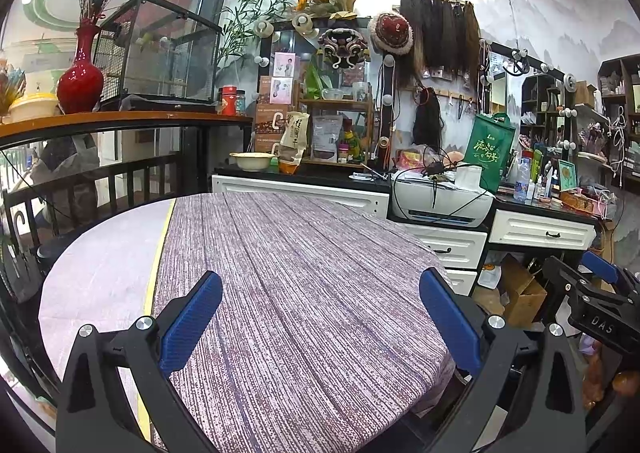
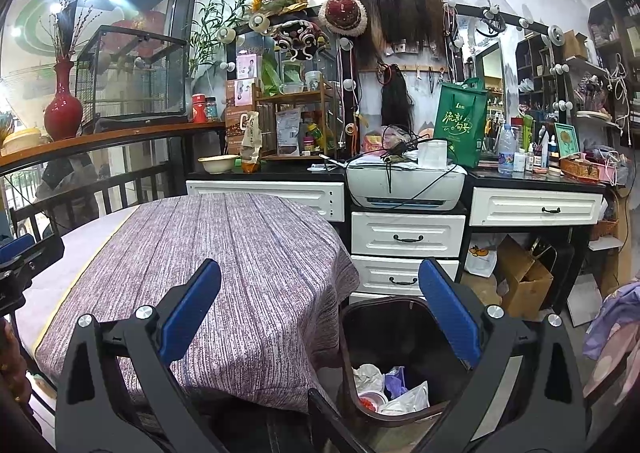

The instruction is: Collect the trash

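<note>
My left gripper [image 1: 320, 317] is open and empty above the round table with a purple woven cloth [image 1: 288, 273]. My right gripper [image 2: 320, 313] is open and empty, over the table's right edge [image 2: 240, 253] and a dark trash bin [image 2: 392, 329] on the floor. The bin holds trash: crumpled white paper [image 2: 368, 375], a purple wrapper [image 2: 394, 379], a white plastic bag [image 2: 408, 399] and a small cup with red bits [image 2: 370, 401]. The right gripper also shows at the right edge of the left wrist view [image 1: 596, 293]. The left gripper shows at the left edge of the right wrist view [image 2: 20, 257].
White drawers [image 2: 406, 237] and a black counter stand behind the table, with a white printer [image 2: 404, 183], a green bag [image 2: 460, 125], bottles and a bowl [image 2: 218, 163]. A cardboard box [image 2: 524, 277] sits under the counter. A red vase [image 1: 80, 77] and glass cage stand on a wooden ledge.
</note>
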A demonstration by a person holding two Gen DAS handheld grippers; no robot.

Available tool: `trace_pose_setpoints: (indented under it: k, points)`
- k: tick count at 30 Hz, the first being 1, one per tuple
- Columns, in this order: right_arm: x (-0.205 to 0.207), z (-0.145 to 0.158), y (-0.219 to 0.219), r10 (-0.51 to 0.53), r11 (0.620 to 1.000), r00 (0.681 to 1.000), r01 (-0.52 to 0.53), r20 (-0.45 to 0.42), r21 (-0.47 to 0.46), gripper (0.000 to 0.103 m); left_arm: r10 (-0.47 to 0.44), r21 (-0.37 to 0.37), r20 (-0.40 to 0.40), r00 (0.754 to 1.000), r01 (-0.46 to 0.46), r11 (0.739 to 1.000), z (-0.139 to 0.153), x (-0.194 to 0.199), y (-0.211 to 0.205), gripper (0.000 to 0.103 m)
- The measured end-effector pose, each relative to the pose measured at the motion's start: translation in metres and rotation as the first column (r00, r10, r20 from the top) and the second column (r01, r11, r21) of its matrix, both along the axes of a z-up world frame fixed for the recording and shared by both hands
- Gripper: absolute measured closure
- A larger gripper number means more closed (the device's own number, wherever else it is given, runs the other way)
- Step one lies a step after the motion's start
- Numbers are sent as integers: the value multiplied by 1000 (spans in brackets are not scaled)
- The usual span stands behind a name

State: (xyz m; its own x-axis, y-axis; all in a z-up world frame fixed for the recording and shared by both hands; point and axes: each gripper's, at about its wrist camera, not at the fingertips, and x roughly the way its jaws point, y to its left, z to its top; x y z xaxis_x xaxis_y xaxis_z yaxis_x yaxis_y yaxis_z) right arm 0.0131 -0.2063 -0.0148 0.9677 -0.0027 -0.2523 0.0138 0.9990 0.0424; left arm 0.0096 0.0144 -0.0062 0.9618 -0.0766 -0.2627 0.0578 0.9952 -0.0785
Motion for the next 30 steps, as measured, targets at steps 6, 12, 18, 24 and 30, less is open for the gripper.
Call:
trace_pose_setpoints:
  k: [6, 12, 18, 24, 30]
  points:
    - [1, 0, -1, -1, 1000, 1000, 1, -4, 2, 6, -1, 0, -3, 1000, 1, 1000, 0, 0, 0, 5]
    - [1, 0, -1, -1, 1000, 1000, 1, -4, 2, 6, -2, 2, -3, 1000, 2, 1000, -1, -1, -2, 5]
    - [1, 0, -1, -2, 1000, 1000, 2, -7, 3, 6, -5, 3, -6, 1000, 5, 1000, -5, -5, -6, 5]
    - [1, 0, -2, -2, 1000, 1000, 2, -8, 3, 6, -6, 1, -10, 1000, 6, 1000, -5, -4, -6, 5]
    - [1, 0, -2, -2, 1000, 1000, 2, -10, 4, 6, -4, 2, -8, 1000, 5, 1000, -4, -4, -6, 5]
